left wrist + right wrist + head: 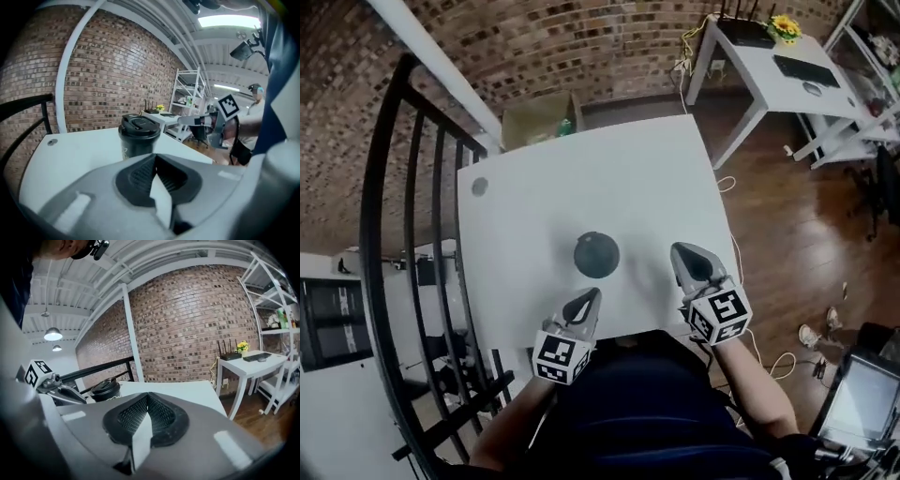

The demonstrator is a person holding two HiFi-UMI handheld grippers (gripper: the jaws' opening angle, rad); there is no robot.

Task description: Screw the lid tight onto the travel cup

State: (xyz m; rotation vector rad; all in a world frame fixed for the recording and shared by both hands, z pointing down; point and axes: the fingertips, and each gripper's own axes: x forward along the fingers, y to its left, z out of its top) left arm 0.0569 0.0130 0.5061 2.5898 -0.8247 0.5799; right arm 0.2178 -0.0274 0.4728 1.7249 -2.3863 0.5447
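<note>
standing on one table [534, 202]: one lidded travel cup [596, 254], two closed grippers.

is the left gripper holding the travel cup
No, the left gripper is shut with nothing between its jaws, and the travel cup stands apart from it on the table.

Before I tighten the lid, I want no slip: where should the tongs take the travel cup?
Probably the cup's dark wall below the lid, left tongs coming level from the near side: it stands upright, alone, leaving the lid free for the right tongs.
</note>
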